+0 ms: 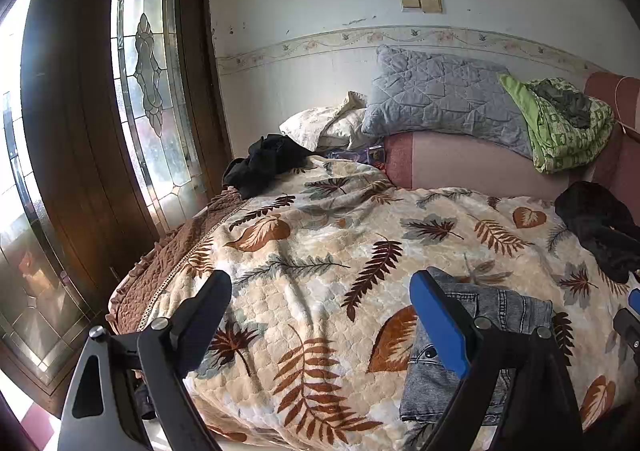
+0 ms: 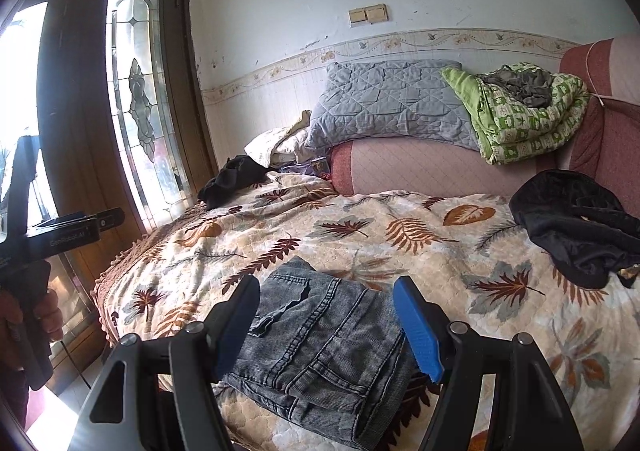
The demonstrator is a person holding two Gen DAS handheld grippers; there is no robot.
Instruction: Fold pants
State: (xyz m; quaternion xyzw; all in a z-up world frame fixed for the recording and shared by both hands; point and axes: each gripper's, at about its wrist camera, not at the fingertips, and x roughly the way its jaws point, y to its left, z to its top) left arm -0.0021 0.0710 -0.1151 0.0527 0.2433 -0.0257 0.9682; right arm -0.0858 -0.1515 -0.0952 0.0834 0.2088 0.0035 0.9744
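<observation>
We see the jeans (image 2: 320, 343) folded into a compact grey denim stack at the near edge of the bed, lying on the leaf-print blanket (image 2: 360, 235), a back pocket facing up. Our right gripper (image 2: 326, 309) hovers over them with its jaws spread wide, one finger on each side of the stack, gripping nothing. Our left gripper (image 1: 324, 299) is also wide open and empty, held over bare blanket just left of the jeans (image 1: 480, 335), which show behind its blue right finger. Farther out, a black garment (image 2: 576, 227) lies crumpled at the right on the blanket, and another dark heap (image 2: 232, 179) sits at the far left corner near the door (image 2: 80, 111). At the far side, a grey pillow (image 2: 388, 103) and a green quilt (image 2: 524, 119) rest on the pink headrest (image 2: 420, 167) against the wall. We see no containers here.
</observation>
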